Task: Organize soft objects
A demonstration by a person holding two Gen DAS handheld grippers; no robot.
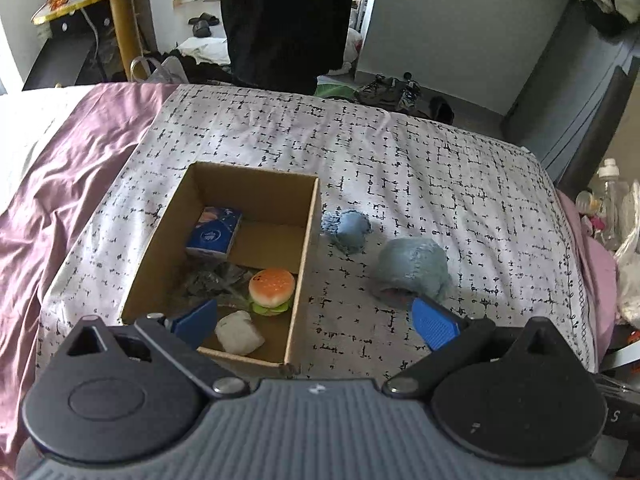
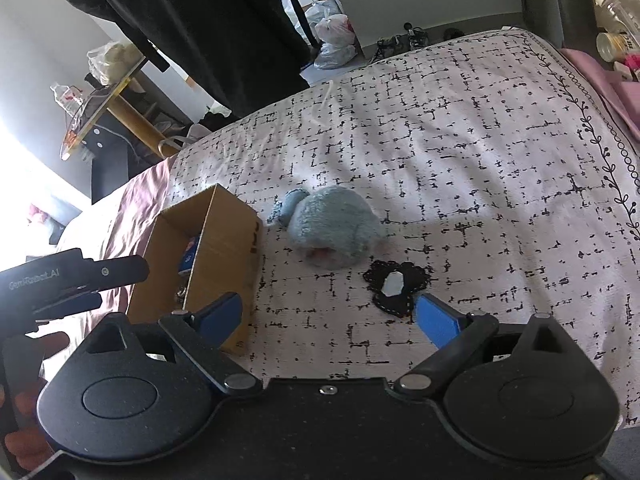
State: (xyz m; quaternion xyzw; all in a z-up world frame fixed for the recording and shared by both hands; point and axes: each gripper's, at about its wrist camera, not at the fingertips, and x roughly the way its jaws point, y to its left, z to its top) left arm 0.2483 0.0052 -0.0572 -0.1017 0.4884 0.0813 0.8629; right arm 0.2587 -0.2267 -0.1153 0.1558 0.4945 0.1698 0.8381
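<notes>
An open cardboard box (image 1: 308, 240) lies on the patterned bedspread, holding a blue tissue pack (image 1: 214, 234), a toy burger (image 1: 272, 290), a white squishy lump (image 1: 239, 333) and dark crinkled plastic (image 1: 212, 278). To its right lies a blue plush (image 1: 412, 270) with a smaller blue fuzzy piece (image 1: 346, 232) beyond it; I cannot tell if they are joined. My left gripper (image 1: 316, 322) is open over the box's near right corner, holding nothing. My right gripper (image 2: 328, 318) is open and has nothing in it, just short of the plush (image 2: 332, 228) and a black patch with a white piece (image 2: 396, 288).
The box (image 2: 224, 248) stands left of the plush in the right wrist view, with my left gripper's body (image 2: 76, 280) beside it. A pink sheet (image 1: 60, 184) covers the bed's left side. A person in dark clothes (image 1: 288, 20) stands past the far edge. Bottles (image 1: 610, 192) crowd the right.
</notes>
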